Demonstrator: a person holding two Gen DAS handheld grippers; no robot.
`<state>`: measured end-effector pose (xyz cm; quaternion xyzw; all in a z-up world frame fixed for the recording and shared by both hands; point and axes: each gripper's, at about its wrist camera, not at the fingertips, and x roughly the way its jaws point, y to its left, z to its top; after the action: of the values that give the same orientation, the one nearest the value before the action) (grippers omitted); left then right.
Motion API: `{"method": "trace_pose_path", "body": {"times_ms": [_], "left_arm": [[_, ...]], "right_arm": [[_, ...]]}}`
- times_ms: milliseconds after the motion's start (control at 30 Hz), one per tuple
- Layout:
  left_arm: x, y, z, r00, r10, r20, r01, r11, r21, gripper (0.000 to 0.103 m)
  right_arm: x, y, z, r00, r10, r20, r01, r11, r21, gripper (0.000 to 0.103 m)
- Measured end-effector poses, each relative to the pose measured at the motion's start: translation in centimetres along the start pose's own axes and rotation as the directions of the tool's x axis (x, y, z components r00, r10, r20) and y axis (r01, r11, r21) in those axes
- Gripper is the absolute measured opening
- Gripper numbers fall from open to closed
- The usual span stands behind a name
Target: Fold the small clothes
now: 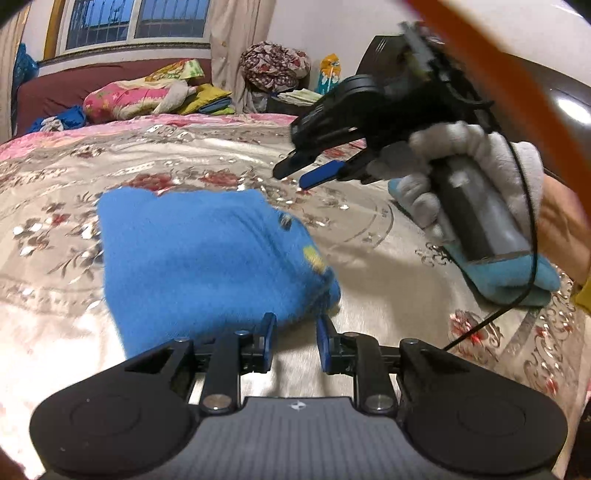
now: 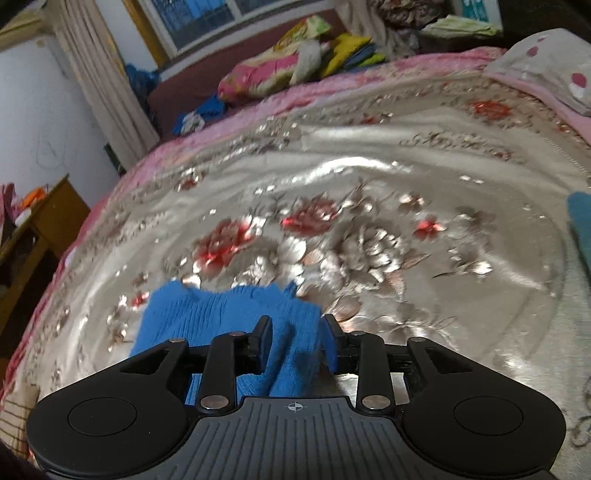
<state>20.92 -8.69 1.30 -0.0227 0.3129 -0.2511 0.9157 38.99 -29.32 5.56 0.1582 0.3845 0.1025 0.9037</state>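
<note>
We hover both released grippers, left gripper (image 1: 295,332) and right gripper (image 2: 295,334), over the folded blue knit garment (image 1: 207,254) on the satin floral bedspread (image 2: 369,177), seemingly ready to tidy it.

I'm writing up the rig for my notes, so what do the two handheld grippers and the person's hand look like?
Both grippers, left gripper and right gripper, are black with blue finger pads, round side housings and a ribbed grey top plate bearing a small crosshair mark. The right hand wears a white fuzzy glove around a grey handle; a thin black cable trails from it.

Both cameras sit low and close over the bed (image 1: 369,266) – each looks forward along its own claw. They share the blue garment (image 1: 207,258) and the far window (image 1: 136,22).
</note>
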Motion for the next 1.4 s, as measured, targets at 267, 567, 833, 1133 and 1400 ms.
{"method": "trace_pose_path", "body": {"times_ms": [267,567,833,1133,1400], "left_arm": [[-1.6,1.5,-0.2,0.999,0.041,0.012,-0.041,0.999,-0.033,0.029],[-1.8,3.7,0.6,0.997,0.075,0.035,-0.071,0.994,-0.087,0.029],[-0.9,5.2,0.5,0.996,0.087,0.027,-0.083,0.988,-0.132,0.032],[-1.7,6.4,0.9,0.994,0.103,0.040,-0.096,0.984,-0.147,0.037],[-2.4,8.2,1.4,0.987,0.150,0.063,-0.135,0.969,-0.205,0.042]], "right_arm": [[1.7,0.9,-1.8,0.987,0.108,-0.120,-0.106,0.994,0.026,0.037],[2.4,2.6,-1.3,0.991,0.110,-0.071,-0.110,0.994,-0.004,0.008],[3.6,0.9,-1.4,0.997,-0.034,-0.074,0.030,0.998,-0.054,0.007],[1.1,1.1,-2.2,0.999,0.000,-0.044,-0.002,0.999,-0.037,0.023],[-2.1,2.2,-5.6,0.988,0.091,-0.123,-0.101,0.991,-0.082,0.040]]}}
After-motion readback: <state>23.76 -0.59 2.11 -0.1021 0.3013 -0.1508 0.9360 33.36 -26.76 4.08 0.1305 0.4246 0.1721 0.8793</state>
